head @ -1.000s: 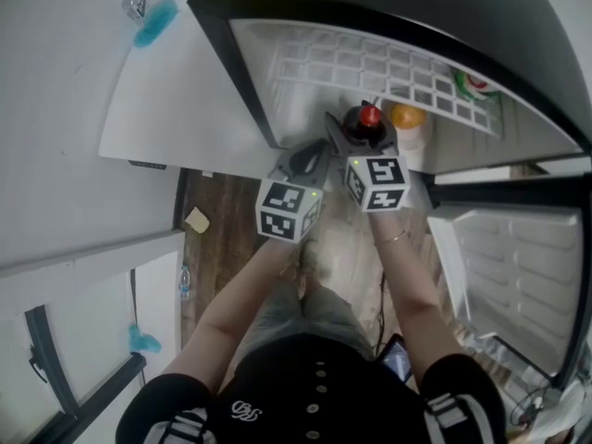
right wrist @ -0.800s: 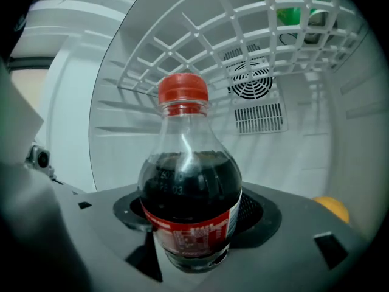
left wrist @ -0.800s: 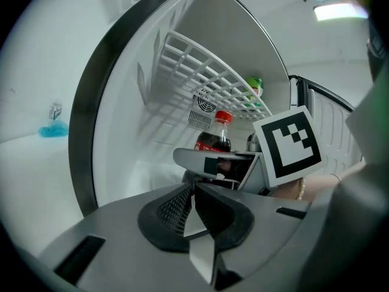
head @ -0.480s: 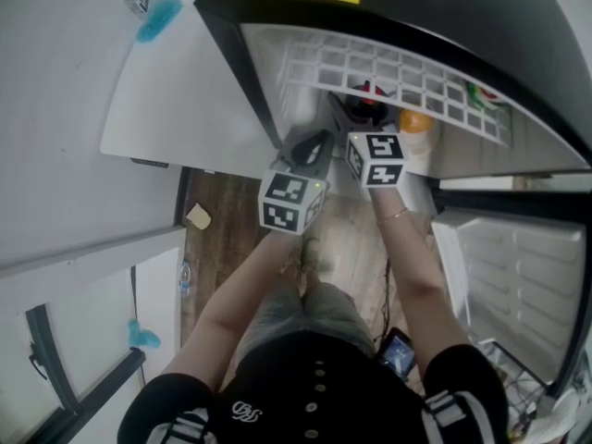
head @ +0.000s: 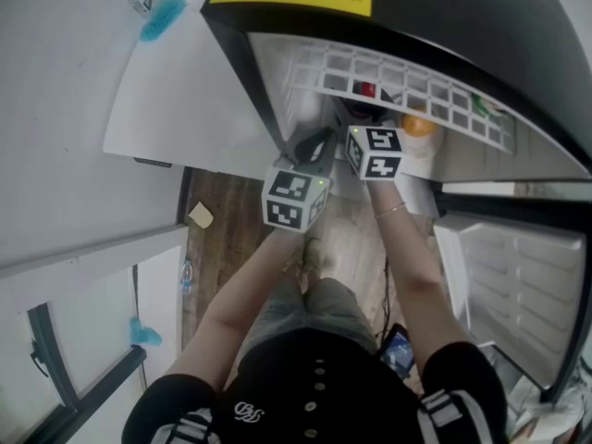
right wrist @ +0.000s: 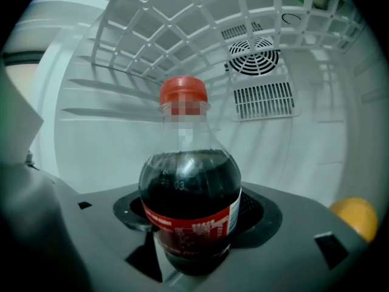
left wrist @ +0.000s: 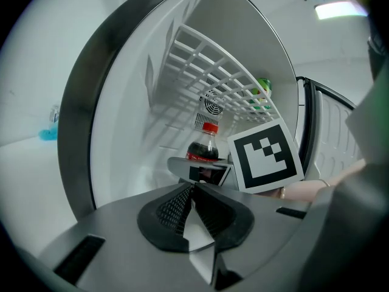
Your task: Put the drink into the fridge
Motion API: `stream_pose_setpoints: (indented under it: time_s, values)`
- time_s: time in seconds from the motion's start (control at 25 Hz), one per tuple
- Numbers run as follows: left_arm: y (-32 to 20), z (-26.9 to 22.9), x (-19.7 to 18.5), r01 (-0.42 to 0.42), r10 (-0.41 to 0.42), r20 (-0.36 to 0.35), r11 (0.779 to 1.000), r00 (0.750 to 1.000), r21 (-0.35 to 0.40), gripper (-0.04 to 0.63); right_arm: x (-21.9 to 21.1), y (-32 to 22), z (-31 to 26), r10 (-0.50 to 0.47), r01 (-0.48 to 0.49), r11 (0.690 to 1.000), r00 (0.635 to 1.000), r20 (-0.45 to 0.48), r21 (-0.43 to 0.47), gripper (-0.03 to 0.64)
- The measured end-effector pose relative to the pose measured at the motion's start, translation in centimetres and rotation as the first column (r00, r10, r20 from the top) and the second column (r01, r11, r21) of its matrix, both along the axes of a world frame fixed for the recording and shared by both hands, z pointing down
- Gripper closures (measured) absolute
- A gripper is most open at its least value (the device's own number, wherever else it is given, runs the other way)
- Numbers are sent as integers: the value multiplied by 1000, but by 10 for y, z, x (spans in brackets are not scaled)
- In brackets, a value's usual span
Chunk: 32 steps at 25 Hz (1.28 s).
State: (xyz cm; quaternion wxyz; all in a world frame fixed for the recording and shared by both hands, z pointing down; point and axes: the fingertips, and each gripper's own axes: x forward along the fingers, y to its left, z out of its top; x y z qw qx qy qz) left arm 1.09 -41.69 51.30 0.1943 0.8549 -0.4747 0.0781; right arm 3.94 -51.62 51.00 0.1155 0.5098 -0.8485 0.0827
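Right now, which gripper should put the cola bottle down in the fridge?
The right gripper: it is shut on the cola bottle, inside the fridge under the wire shelf. The left gripper is shut on nothing, farther back.

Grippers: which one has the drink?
The right gripper: its jaws clamp the red-capped cola bottle inside the fridge. The left gripper has its jaws shut together on nothing.
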Motion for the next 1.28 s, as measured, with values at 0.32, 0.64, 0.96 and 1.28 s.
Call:
stream_pose_setpoints:
  time_s: [0.32, 0.64, 0.96, 1.28]
  values:
    - [1, 2, 1, 9, -9, -17, 1000, 1000, -14, 587, -2, 2, -2, -10, 10, 1000, 998, 62, 8, 293]
    - [8, 3, 4, -10, 10, -10, 1000, 1000, -24, 588, 0, 6, 6, -14, 17, 999, 998, 66, -49, 291]
    - [12, 1, 9, -20, 20, -10, 1000, 1000, -22, 588, 8, 21, 6, 8, -4, 998, 998, 68, -58, 290]
    - [20, -11, 11, -16, 16, -15, 1000, 1000, -10, 588, 22, 41, -11, 42, -39, 998, 996, 76, -43, 290]
